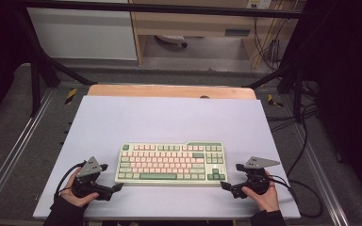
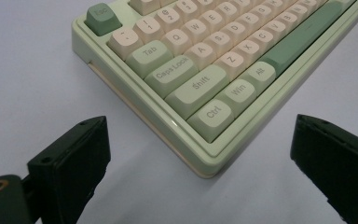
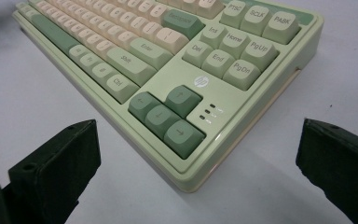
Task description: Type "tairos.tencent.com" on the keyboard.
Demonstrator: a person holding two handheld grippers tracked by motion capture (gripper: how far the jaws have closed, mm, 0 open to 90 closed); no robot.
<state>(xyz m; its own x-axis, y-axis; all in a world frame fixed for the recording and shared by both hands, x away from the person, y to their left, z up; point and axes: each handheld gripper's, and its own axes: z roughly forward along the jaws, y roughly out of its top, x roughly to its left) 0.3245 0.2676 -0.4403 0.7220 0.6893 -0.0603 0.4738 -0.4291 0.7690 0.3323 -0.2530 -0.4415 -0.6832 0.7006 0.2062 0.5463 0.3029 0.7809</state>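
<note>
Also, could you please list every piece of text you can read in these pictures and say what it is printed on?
"Tab", "Caps Lock", "Shift", "Ctrl", "Win", "Alt": left-end keys of the keyboard.
"Q", "W", "A", "Z", "X", "C": its letter keys.
"PTSC", "SCLK", "PABK", "Home", "PgUp", "Del", "End", "PgDn", "Enter": its right-end keys.
"hp": round logo above the arrow keys.
Too blurred to read: the labels by the indicator lights.

From the high view, the legends on the pale green and cream keyboard (image 1: 170,163) are too small to read. In the left gripper view its far right part is cut off by the frame edge. In the right gripper view the small labels beside three indicator lights (image 3: 208,112) are too blurred to read.
</note>
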